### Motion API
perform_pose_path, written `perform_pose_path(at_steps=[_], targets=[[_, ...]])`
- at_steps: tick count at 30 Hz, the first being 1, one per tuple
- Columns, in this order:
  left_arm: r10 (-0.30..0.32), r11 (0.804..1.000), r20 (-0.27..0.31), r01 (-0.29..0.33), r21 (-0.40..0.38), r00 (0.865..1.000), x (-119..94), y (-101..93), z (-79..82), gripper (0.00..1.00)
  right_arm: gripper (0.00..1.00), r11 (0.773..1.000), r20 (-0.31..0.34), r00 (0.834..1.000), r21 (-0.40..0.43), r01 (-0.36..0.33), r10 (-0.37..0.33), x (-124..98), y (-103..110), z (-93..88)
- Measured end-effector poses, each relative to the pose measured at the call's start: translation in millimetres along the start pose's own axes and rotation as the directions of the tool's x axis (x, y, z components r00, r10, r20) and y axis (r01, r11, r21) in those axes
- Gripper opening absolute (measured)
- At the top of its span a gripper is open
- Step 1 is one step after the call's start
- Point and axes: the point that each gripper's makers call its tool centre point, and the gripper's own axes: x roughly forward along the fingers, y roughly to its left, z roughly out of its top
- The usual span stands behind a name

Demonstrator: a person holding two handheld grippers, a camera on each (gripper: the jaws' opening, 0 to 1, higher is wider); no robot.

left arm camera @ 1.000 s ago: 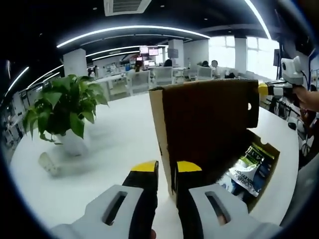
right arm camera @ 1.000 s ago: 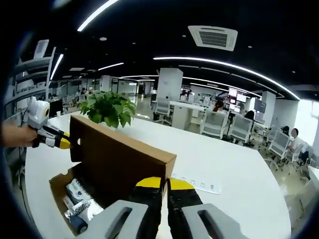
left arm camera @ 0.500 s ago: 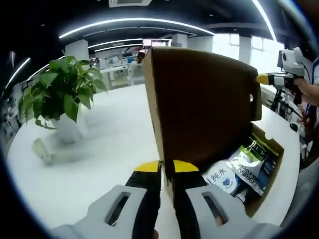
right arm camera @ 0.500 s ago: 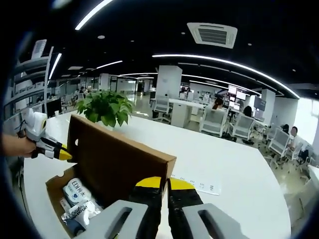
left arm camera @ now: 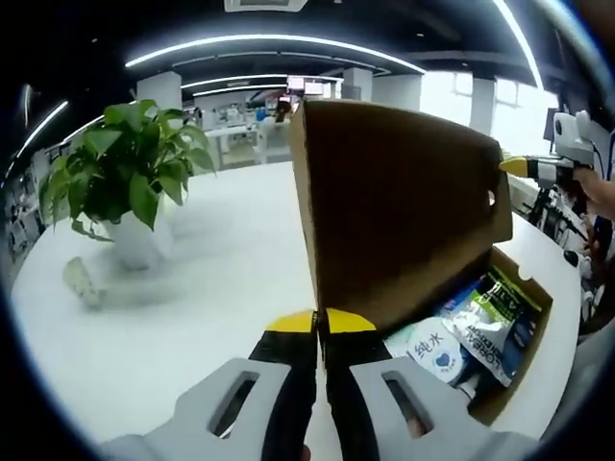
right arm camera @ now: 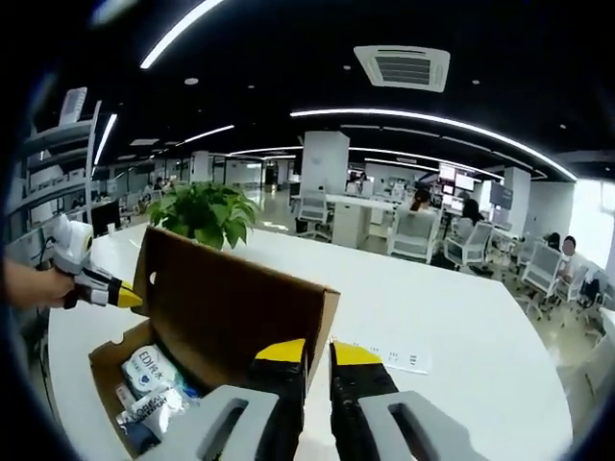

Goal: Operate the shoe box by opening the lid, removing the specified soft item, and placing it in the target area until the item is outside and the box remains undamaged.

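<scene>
The brown shoe box (left arm camera: 527, 336) lies on the white table with its lid (left arm camera: 404, 202) raised upright. Inside lie soft packs: a white pack with a blue heart (left arm camera: 430, 348) and a green and black packet (left arm camera: 492, 309). My left gripper (left arm camera: 320, 322) is shut on the lid's near corner edge. In the right gripper view the lid (right arm camera: 226, 312) stands over the box (right arm camera: 104, 360) and the white pack (right arm camera: 144, 368). My right gripper (right arm camera: 318, 351) has its jaws slightly apart around the lid's other corner. The left gripper (right arm camera: 123, 296) shows at the lid's far corner.
A potted green plant (left arm camera: 120, 182) stands on the round table to the left of the box, with a small white object (left arm camera: 82, 285) beside it. A white strip (right arm camera: 380, 353) lies behind the box. Office desks and chairs fill the background.
My left jaws have closed onto the lid's edge. The right jaws, shut on the lid before, have parted a little. The lid stands more upright and shows more of the packs.
</scene>
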Motion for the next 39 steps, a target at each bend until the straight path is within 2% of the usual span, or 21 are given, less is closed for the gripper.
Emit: perform_pose_path(at_steps=[2, 3, 7, 10, 15, 29, 39], targets=[[-0.002, 1.0, 0.0, 0.002, 0.004, 1.0, 1.9, 1.2, 0.8, 0.0, 0.03, 1.0, -0.017, 1.0, 0.012, -0.003, 0.003, 0.3, 0.8, -11.6], [-0.003, 1.0, 0.0, 0.003, 0.003, 1.0, 2.5, 1.8, 1.1, 0.0, 0.03, 1.0, -0.05, 0.999, 0.027, -0.008, 0.009, 1.2, 2.5, -23.3], [-0.006, 1.0, -0.004, 0.006, 0.003, 1.0, 3.4, 1.9, 1.8, 0.0, 0.04, 0.999, -0.105, 0.994, 0.046, -0.014, 0.019, 5.6, 7.5, -47.7], [-0.006, 1.0, -0.009, 0.006, -0.003, 1.0, 3.9, 1.0, 2.9, 0.0, 0.04, 0.999, -0.12, 0.993, 0.052, -0.011, 0.018, 9.2, 9.8, -57.6], [-0.009, 1.0, -0.018, 0.009, -0.01, 1.0, 8.6, 3.6, 4.9, 0.0, 0.02, 0.998, -0.182, 0.983, 0.065, -0.003, 0.015, 12.5, 12.9, -76.8], [-0.017, 0.999, -0.08, 0.014, -0.037, 0.997, 32.3, 13.3, 8.7, 0.0, 0.0, 0.997, -0.219, 0.975, 0.072, -0.013, 0.028, 28.9, 8.6, -82.1], [-0.017, 0.996, -0.148, 0.003, -0.093, 0.989, 47.2, 19.2, 4.7, 0.0, 0.0, 0.995, -0.284, 0.957, 0.102, -0.024, 0.052, 41.7, 4.9, -89.3]])
